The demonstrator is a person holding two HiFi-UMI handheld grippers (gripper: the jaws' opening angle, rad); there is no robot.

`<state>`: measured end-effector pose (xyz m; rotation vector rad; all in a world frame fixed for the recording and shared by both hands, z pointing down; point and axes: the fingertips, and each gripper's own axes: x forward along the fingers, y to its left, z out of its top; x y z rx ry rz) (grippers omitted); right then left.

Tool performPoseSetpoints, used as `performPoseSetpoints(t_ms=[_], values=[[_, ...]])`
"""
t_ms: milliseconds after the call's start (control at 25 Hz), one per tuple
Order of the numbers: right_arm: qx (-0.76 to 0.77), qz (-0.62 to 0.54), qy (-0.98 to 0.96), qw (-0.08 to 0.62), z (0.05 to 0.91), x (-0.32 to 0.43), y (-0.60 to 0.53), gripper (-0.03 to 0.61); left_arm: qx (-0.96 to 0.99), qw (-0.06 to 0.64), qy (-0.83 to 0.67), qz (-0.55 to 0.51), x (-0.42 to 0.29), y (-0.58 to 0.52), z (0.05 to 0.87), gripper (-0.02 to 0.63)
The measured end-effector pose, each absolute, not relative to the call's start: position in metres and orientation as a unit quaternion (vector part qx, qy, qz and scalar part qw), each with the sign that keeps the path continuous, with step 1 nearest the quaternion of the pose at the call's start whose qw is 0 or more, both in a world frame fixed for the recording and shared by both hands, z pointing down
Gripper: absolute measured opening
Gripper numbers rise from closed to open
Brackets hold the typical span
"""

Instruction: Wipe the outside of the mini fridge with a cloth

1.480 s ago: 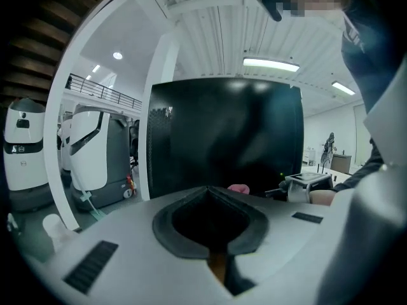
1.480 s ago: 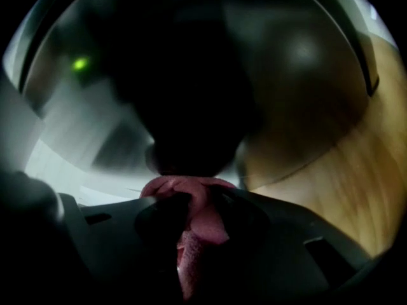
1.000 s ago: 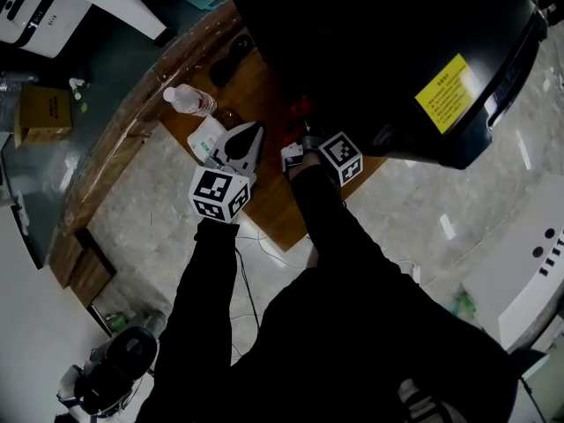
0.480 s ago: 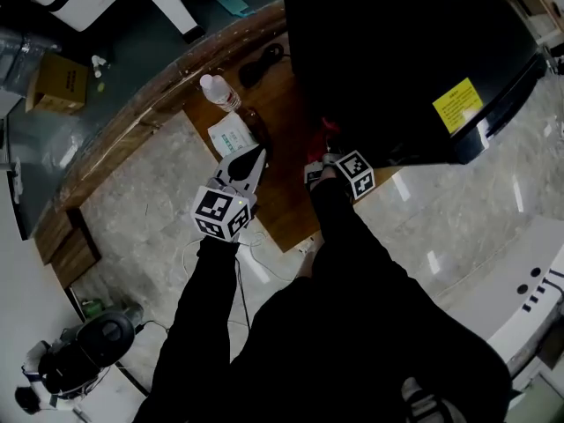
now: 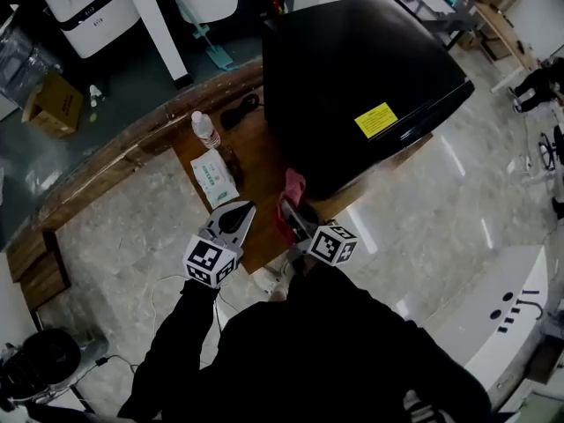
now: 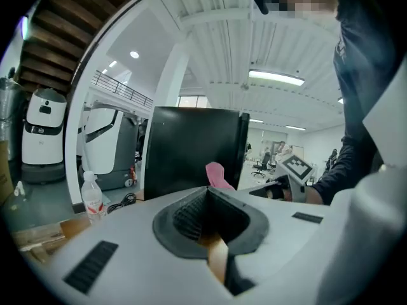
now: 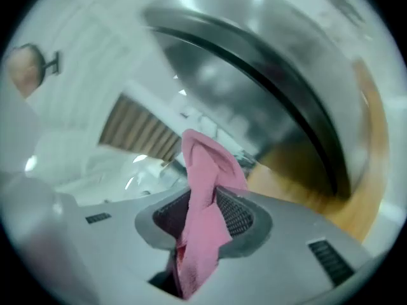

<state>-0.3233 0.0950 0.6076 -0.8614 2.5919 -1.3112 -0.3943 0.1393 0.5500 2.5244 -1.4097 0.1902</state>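
At the far left of the head view I see a cardboard box [image 5: 51, 102] on the floor, well apart from the work. The wooden table [image 5: 264, 161] comes next. A water bottle [image 5: 204, 130] stands on it, with a white packet [image 5: 214, 176] just beside it and a black cable [image 5: 238, 110] near the fridge's left side.

My left gripper [image 5: 244, 208] hangs over the table's near edge, just below the packet. Its own view shows the left gripper [image 6: 206, 196] with its ribbed pads [image 6: 187, 216] brought together and nothing between them — only the wood of the table shows past them.

Just to the right, the right gripper [image 5: 286, 208] is clamped on the pink cloth [image 5: 293, 186]. In the right gripper view the cloth [image 7: 203, 196] sits pinched in the jaws, with a fold standing up above the pads and a tail hanging below. From overhead it is held over the table, just beside the near lower corner of the black mini fridge [image 5: 352, 69]. I cannot tell whether it touches the fridge.

The fridge stands on the table and fills the upper right, with a yellow label [image 5: 376, 120] on its near face. In the right gripper view its dark, blurred surface [image 7: 267, 62] curves across just ahead of the cloth.
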Motion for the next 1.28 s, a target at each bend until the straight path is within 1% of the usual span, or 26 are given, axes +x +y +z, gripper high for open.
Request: performPoseSetpoints(t_ms=[200,400,520,720,840,960,1120,1280], values=[[-0.209,-0.278,0.937,0.016,0.514,-0.289,0.159,0.112,0.879,0.135,-0.455,0.045,-0.348,0.192,0.505,0.005],[-0.159,-0.193,0.968,0.003,0.442,-0.255,0.209,0.112,0.886,0.134,-0.443,0.036,-0.3,0.239,0.456,0.005],[-0.15,-0.173,0.973,-0.004,0.424,-0.232,0.225,0.112,0.88,0.122,-0.459,0.03,-0.278,0.253,0.442,0.005],[-0.159,-0.125,0.979,0.015,0.396,-0.187,0.246,0.11,0.87,0.098,-0.483,0.008,-0.24,0.273,0.423,0.005],[-0.151,-0.125,0.981,0.019,0.385,-0.167,0.259,0.11,0.864,0.079,-0.497,-0.003,-0.221,0.288,0.41,0.005],[-0.137,-0.108,0.985,0.019,0.375,-0.158,0.267,0.11,0.858,0.064,-0.51,-0.005,-0.213,0.298,0.399,0.005],[-0.11,-0.101,0.988,0.045,0.364,-0.156,0.282,0.11,0.847,0.055,-0.528,0.002,-0.207,0.315,0.397,0.005],[-0.099,-0.1,0.989,0.05,0.364,-0.15,0.292,0.11,0.839,0.05,-0.541,0.006,-0.197,0.326,0.394,0.005]])
